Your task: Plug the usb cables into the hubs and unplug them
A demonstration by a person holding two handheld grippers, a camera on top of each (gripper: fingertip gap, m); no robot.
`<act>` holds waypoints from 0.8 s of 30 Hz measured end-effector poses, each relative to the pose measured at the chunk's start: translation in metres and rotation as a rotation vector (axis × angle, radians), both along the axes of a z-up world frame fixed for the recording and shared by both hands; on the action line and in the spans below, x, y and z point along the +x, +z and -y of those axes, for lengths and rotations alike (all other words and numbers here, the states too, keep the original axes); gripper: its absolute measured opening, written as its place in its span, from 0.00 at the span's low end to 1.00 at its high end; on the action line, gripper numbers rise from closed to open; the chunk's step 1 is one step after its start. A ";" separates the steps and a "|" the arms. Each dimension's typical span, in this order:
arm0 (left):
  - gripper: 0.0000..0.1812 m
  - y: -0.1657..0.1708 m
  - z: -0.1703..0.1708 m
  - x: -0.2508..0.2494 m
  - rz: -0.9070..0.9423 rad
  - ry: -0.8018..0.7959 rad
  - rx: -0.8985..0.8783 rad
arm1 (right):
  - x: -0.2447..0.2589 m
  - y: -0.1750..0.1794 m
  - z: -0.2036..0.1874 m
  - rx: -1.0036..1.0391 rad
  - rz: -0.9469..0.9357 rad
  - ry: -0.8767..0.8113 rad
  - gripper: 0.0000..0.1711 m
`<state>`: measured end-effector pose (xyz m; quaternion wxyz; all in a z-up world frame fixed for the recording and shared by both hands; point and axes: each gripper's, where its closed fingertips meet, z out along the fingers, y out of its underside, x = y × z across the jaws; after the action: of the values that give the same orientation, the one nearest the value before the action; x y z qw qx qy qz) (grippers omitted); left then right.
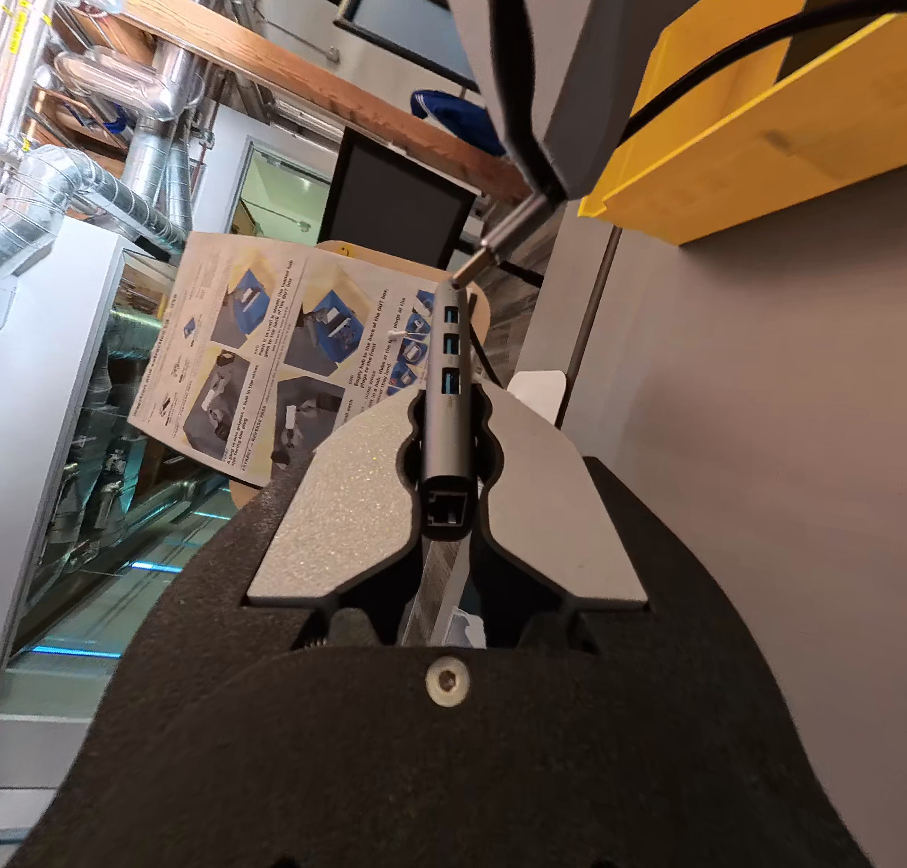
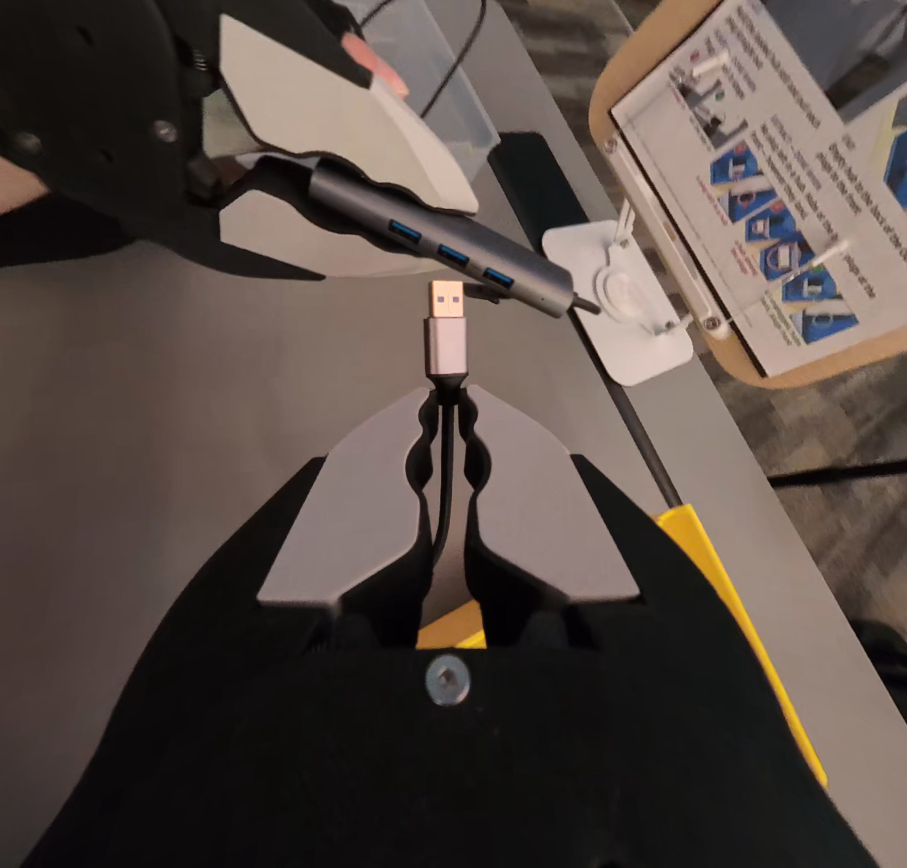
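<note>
My left gripper [image 1: 449,398] is shut on a grey USB hub [image 1: 447,432] with three blue ports [image 1: 449,349] and holds it in the air. The hub also shows in the right wrist view [image 2: 441,241], held by the left gripper [image 2: 441,201] at upper left. My right gripper [image 2: 446,393] is shut on the black cable just behind a silver USB-A plug [image 2: 445,327]. The plug tip sits just below the hub's ports, a small gap apart. In the left wrist view the plug [image 1: 495,241] points at the hub's far end, with the right gripper above it; its fingertips are hidden.
A yellow bin [image 1: 765,123] stands at upper right on the grey table [image 1: 760,452]; its edge shows in the right wrist view [image 2: 726,623]. An instruction sheet on a wooden board [image 2: 765,167] stands on a white stand [image 2: 623,304] at the table edge. A clear bin [image 2: 441,89] holds a cable. The left gripper's tips are roughly 7 cm from the right gripper's.
</note>
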<state>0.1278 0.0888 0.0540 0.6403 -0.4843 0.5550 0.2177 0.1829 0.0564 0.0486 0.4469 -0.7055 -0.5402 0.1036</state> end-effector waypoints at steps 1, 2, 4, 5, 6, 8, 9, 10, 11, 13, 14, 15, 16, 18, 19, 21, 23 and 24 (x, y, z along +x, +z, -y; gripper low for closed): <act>0.09 -0.003 -0.001 0.001 -0.012 0.012 -0.002 | 0.001 -0.003 -0.002 -0.003 0.018 -0.025 0.05; 0.09 -0.006 -0.002 0.002 -0.027 0.030 0.005 | 0.003 -0.007 -0.005 -0.006 0.043 -0.053 0.05; 0.09 -0.011 -0.005 0.002 -0.073 0.073 0.023 | 0.004 -0.016 -0.007 -0.033 0.075 -0.081 0.05; 0.09 -0.014 -0.006 0.003 -0.089 0.088 0.026 | 0.004 -0.019 -0.008 -0.053 0.084 -0.097 0.05; 0.09 -0.017 -0.006 0.005 -0.106 0.098 0.028 | 0.004 -0.023 -0.009 -0.067 0.089 -0.108 0.05; 0.09 -0.023 -0.006 0.009 -0.149 0.106 0.045 | 0.004 -0.029 -0.010 -0.098 0.102 -0.123 0.05; 0.09 -0.025 -0.006 0.010 -0.166 0.114 0.054 | 0.005 -0.031 -0.010 -0.108 0.109 -0.133 0.05; 0.09 -0.027 -0.006 0.011 -0.181 0.119 0.055 | 0.006 -0.033 -0.010 -0.120 0.117 -0.140 0.05; 0.09 -0.030 -0.006 0.012 -0.188 0.120 0.052 | 0.007 -0.036 -0.010 -0.134 0.125 -0.148 0.05; 0.09 -0.034 -0.006 0.014 -0.196 0.115 0.045 | 0.010 -0.039 -0.010 -0.154 0.141 -0.163 0.05; 0.09 -0.035 -0.006 0.015 -0.203 0.117 0.042 | 0.011 -0.041 -0.011 -0.158 0.148 -0.167 0.05; 0.09 -0.037 -0.006 0.015 -0.210 0.120 0.042 | 0.012 -0.043 -0.011 -0.160 0.159 -0.171 0.05; 0.09 -0.038 -0.007 0.015 -0.219 0.120 0.042 | 0.012 -0.045 -0.011 -0.163 0.173 -0.173 0.05; 0.09 -0.041 -0.007 0.016 -0.234 0.122 0.043 | 0.012 -0.050 -0.010 -0.175 0.198 -0.170 0.05; 0.09 -0.043 -0.007 0.016 -0.244 0.122 0.042 | 0.012 -0.052 -0.009 -0.180 0.204 -0.169 0.05; 0.09 -0.045 -0.007 0.018 -0.262 0.114 0.042 | 0.011 -0.054 -0.009 -0.186 0.213 -0.169 0.05; 0.09 -0.048 -0.006 0.019 -0.274 0.108 0.040 | 0.011 -0.055 -0.010 -0.193 0.215 -0.173 0.05; 0.09 -0.049 -0.005 0.020 -0.285 0.103 0.042 | 0.011 -0.057 -0.010 -0.200 0.219 -0.175 0.05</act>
<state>0.1481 0.0940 0.0052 0.5531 -0.4626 0.6100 0.3285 0.1944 0.0660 -0.0079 0.3205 -0.7978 -0.5092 0.0401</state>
